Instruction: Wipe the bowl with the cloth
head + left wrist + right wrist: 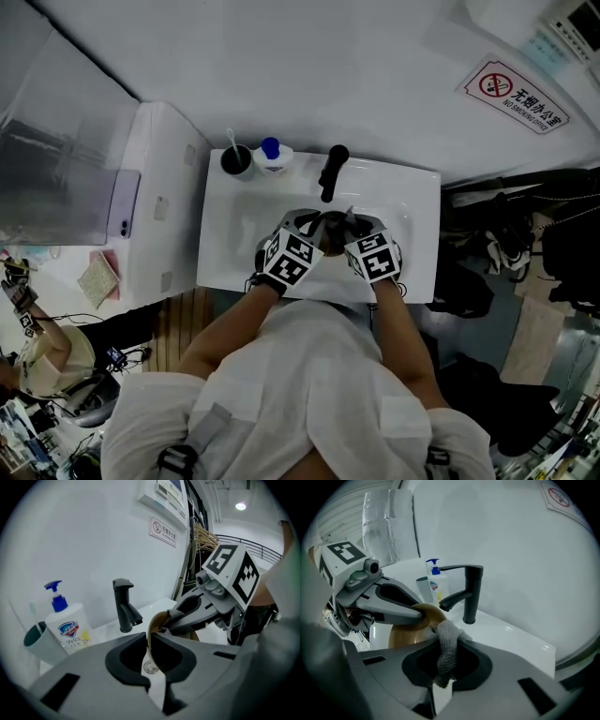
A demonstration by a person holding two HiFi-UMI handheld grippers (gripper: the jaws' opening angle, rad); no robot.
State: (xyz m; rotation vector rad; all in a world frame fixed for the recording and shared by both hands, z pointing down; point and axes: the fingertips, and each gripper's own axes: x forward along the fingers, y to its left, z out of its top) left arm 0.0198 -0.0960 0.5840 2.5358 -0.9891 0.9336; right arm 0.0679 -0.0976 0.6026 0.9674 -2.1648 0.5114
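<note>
Over the white sink (232,246) my two grippers meet tip to tip. My left gripper (151,638) is shut on the rim of a brown bowl (155,623), which it holds on edge. The bowl's golden inside (407,633) faces the right gripper view. My right gripper (446,657) is shut on a grey knitted cloth (449,635), whose upper end presses against the bowl's rim. From the head view, the left gripper (317,231) and right gripper (345,227) hide most of the bowl.
A black faucet (332,171) stands at the back of the sink, just beyond the grippers. A soap pump bottle (69,627) and a dark cup (39,641) sit at the back left corner. The drain (150,668) lies below the bowl. A white wall rises behind.
</note>
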